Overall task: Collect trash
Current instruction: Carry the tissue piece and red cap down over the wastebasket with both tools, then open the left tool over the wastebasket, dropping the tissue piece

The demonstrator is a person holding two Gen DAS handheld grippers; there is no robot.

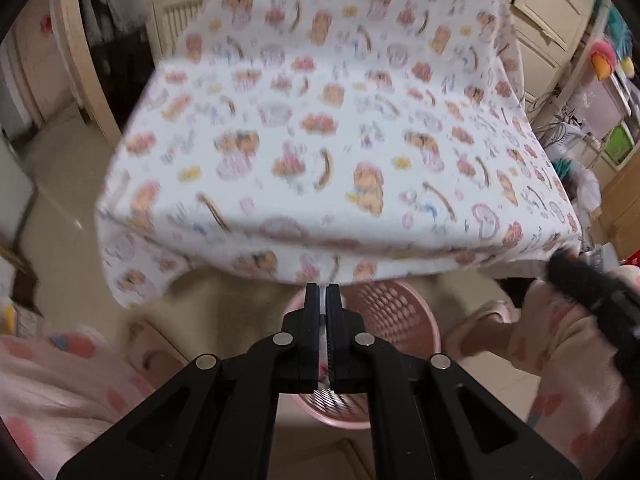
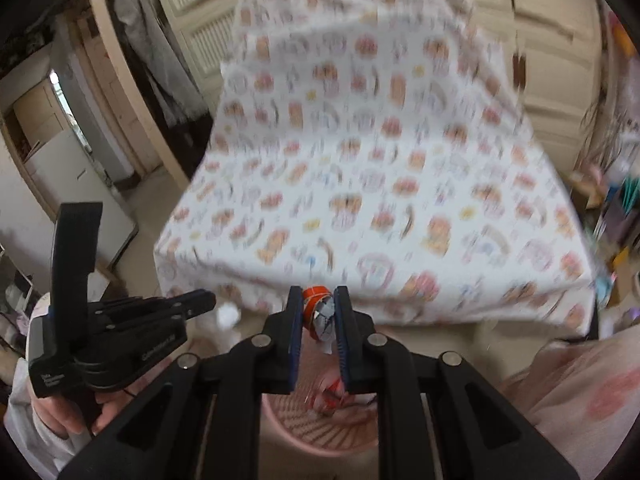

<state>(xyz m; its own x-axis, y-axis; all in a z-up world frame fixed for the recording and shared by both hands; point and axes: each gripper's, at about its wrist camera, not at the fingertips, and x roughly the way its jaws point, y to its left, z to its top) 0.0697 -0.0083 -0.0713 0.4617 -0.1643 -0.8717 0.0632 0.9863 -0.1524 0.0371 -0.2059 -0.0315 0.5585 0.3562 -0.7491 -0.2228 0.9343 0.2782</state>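
The right claw [image 2: 318, 312] is clamping a crumpled red-and-silver wrapper [image 2: 318, 310], and the pink basket [image 2: 320, 436] is sitting straight below it (already holding scraps), so the drop looks purely downward. The left claw [image 1: 322, 300] is hovering pressed together and empty above the same basket, with the table's [image 2: 380, 200] cloth-draped edge just ahead.

Your right gripper [image 2: 318, 312] is clamped on a crumpled red and silver wrapper [image 2: 318, 310], held over the pink mesh basket [image 2: 320, 424] below, where more red and white scraps lie. Ahead is the bed's cartoon-print sheet [image 2: 380, 184], blurred. At lower left your left hand [image 2: 76, 412] holds the left gripper [image 2: 200, 300], fingers together with nothing between them.
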